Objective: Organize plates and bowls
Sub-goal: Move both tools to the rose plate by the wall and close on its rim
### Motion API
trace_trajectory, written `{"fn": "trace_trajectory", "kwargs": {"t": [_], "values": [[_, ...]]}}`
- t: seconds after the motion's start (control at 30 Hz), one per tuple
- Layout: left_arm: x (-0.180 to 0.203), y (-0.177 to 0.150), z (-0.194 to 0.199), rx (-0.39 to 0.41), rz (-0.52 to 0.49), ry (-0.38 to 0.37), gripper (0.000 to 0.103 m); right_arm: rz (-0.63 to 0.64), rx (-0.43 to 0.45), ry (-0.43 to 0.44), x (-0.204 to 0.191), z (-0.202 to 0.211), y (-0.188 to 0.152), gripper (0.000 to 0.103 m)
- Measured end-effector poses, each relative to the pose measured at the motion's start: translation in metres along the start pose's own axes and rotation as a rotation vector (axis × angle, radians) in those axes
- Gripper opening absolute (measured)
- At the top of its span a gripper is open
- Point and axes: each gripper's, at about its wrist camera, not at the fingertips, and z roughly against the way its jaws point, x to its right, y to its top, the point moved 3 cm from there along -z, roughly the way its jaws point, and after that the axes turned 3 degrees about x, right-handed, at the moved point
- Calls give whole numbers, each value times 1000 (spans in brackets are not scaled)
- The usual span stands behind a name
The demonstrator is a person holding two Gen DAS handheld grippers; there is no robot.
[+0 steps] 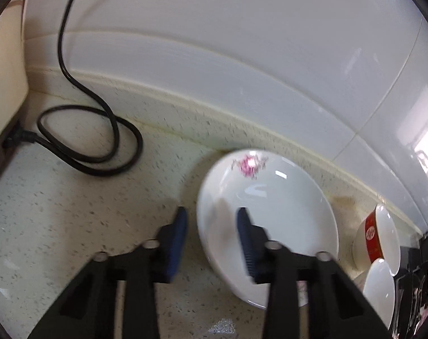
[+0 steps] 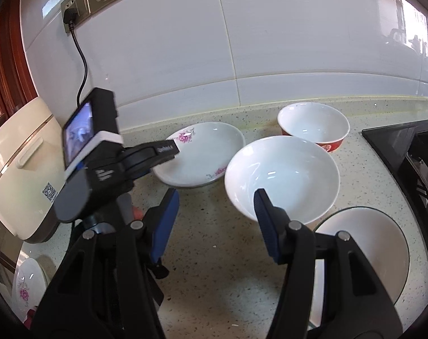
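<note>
A white plate with pink flowers (image 1: pixel 270 212) (image 2: pixel 202 152) lies on the speckled counter near the wall. My left gripper (image 1: pixel 211 220) is open, its jaws on either side of the plate's near-left rim; from the right wrist view its finger (image 2: pixel 163 152) reaches over that rim. My right gripper (image 2: pixel 216 200) is open and empty, its right finger at the near edge of a large white bowl (image 2: pixel 281 175). A red-and-white bowl (image 2: pixel 312 124) (image 1: pixel 377 234) stands behind it. Another white bowl (image 2: pixel 363 251) sits at the right front.
A black power cord (image 1: pixel 95 141) loops on the counter at the left and runs up to a wall socket (image 2: pixel 70 14). A cream rice cooker (image 2: pixel 22 169) stands at the left. A black stove (image 2: pixel 411 152) is at the right. Another flowered plate (image 2: pixel 27 285) lies lower left.
</note>
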Motion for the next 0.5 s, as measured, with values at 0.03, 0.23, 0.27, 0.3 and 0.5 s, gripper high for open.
{"fn": "trace_trajectory", "kwargs": {"t": [0.03,0.23,0.27,0.3,0.5], "values": [[1,-1,-2,1,-12,10,18,3,-3,3,-1,0,0,59],[-2,-7,9,17,-60,37,14,12,-5,13,-5,-2,-2,59],[-2,-9,13,18,-70,51,14,14,-6,14,-6,-2,-3,59],[0,-13,16,19,-75,66,15,18,-9,16,-6,-4,-4,59],[-28,-36,55,7,-83,105,15,65,-22,52,-21,-6,-10,59]]}}
